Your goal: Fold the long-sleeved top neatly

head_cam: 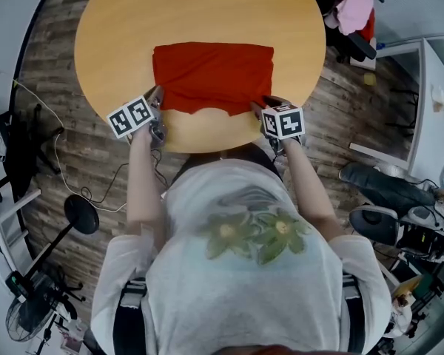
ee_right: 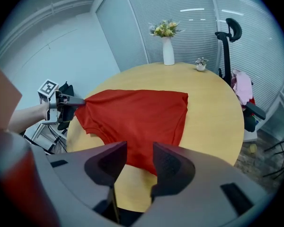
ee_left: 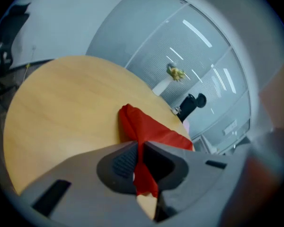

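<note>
The red top (head_cam: 213, 76) lies on the round table (head_cam: 118, 21), straight ahead of both your grippers. Your left gripper (ee_left: 139, 162) is clamped on the corner nearest it, with a pinch of cloth bunched between the pads. Your right gripper (ee_right: 135, 157) has its jaws apart and grips nothing, though the top's near edge sits right at its tips. Close it on that corner, taking as much cloth as the left has. Both corners should then rise level and the fold land square. The top looks like a flat, smooth rectangle, its near edge slightly wavy.
</note>
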A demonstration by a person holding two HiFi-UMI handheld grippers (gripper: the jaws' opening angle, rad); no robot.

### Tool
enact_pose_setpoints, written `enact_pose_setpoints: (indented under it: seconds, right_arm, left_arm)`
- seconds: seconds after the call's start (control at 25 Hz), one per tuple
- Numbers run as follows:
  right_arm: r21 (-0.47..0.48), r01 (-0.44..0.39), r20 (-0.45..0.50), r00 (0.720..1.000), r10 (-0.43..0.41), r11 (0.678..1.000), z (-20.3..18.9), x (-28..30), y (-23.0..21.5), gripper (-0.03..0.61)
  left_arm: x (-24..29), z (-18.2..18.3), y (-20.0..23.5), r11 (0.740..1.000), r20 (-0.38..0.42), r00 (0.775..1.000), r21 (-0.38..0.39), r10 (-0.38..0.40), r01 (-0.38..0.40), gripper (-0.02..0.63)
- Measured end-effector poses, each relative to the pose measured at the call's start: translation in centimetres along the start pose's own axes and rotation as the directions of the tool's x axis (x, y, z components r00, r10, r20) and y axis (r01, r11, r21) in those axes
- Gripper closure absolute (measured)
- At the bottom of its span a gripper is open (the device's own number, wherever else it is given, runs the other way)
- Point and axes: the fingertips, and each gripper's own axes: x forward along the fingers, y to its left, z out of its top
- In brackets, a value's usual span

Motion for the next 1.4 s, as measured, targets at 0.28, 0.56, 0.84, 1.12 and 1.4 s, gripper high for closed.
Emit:
enact_pose_setpoints:
  seconds: [0.28,0.56,0.84,1.12,1.4]
  right_arm:
    - [0.029,-0.011,0.028,1.000,0.010,1.000,0.7,-0.5,-2.0,0.405]
    - [0.161,0.008,0.094,0.995,-0.024,0.987,0.7,-2.9,-7.6,0.405]
    - [0.169,-0.138,0.219,0.971,0.099,0.976,4.0,-6.5,-11.5,0.364]
    - [-0.286,-0.351,0.128,0.908,0.399,0.891,9.0,-7.2,-2.9,0.348]
    - [-0.655,-0.273,-0.040,0.943,0.329,0.705,8.6,-4.3,3.1,0.313]
  left_arm:
    - [1.1,1.2,-15.4,0.784,-0.035,0.999,0.620,-0.015,0.033,0.572]
    - [7.9,-9.7,-29.5,0.517,-0.316,0.945,0.797,-0.086,0.313,0.572]
    - [15.5,-19.3,-28.1,0.504,-0.374,0.921,0.819,0.106,0.275,0.553]
    - [9.7,-18.9,-29.4,0.592,-0.322,0.946,0.768,0.026,0.245,0.520]
    - [6.1,-14.2,-22.3,0.649,-0.128,0.978,0.761,0.162,-0.008,0.518]
